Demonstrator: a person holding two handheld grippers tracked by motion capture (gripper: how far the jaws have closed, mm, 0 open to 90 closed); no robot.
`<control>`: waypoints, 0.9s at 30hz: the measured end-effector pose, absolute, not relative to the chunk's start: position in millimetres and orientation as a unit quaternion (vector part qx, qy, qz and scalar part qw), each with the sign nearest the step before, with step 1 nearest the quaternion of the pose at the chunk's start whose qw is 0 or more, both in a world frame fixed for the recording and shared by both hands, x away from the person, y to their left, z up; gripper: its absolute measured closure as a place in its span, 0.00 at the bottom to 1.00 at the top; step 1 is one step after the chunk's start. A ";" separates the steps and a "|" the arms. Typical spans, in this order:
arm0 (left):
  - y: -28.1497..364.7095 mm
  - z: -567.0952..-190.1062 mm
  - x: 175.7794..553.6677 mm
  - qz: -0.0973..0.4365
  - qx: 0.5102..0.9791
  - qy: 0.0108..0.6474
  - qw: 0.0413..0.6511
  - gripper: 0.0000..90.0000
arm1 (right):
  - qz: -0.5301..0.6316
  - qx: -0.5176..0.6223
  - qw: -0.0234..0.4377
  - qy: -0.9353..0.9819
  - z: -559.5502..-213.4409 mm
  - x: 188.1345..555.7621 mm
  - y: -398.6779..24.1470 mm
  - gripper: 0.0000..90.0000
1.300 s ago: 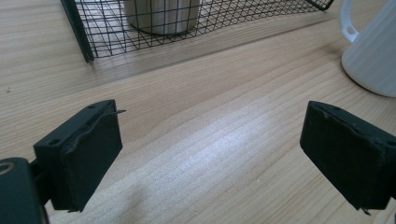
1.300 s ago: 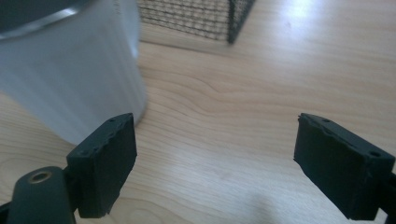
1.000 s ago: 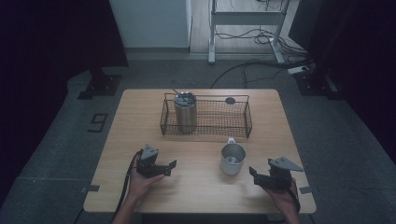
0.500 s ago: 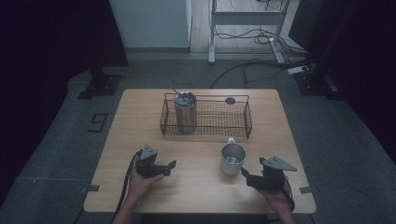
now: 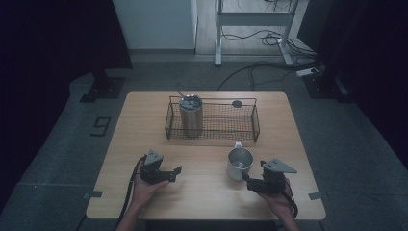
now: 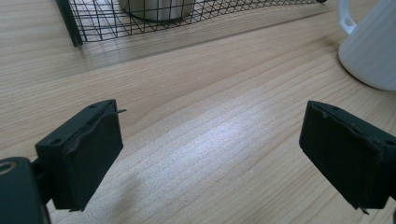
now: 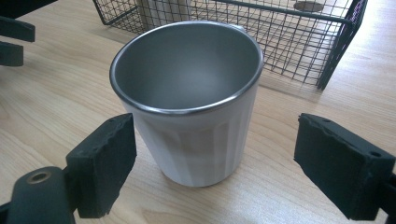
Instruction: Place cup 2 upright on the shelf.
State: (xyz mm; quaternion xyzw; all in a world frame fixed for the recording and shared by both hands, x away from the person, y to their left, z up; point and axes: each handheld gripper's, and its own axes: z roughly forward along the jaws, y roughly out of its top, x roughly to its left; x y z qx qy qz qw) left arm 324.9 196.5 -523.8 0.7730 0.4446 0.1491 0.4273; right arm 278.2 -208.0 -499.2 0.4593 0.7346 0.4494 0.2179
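A white ribbed mug with a steel inside stands upright on the wooden table, right of centre. My right gripper is at its near right side, open. In the right gripper view the mug stands just ahead of and between the two pads, touching neither. My left gripper rests near the front left, pointing right. Its jaws stand open over bare wood and have just been closing slightly, with nothing between them. In the left gripper view the mug is at the far right.
A black wire basket sits at the back middle of the table, with a steel tumbler upright in its left end. A small dark disc lies by the basket's far rim. The table's front edge is just behind both hands.
My right gripper has slid left, closer to the mug. The left hand and the mug have stayed in place.
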 end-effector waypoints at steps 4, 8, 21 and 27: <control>198.4 -524.1 324.3 0.147 0.772 0.445 0.430 0.07 | 0.450 0.459 0.217 0.735 -499.5 281.0 -206.1 0.13; 198.3 -524.2 323.8 0.145 0.772 0.444 0.430 0.07 | 0.449 0.448 0.217 0.742 -498.3 284.1 -203.1 0.12; 198.4 -526.5 321.9 0.140 0.773 0.445 0.429 0.07 | 0.453 0.446 0.217 0.741 -498.3 293.0 -186.6 0.07; 200.7 -525.4 321.4 0.140 0.772 0.445 0.432 0.07 | 0.443 0.443 0.222 0.747 -500.3 302.3 -175.7 0.04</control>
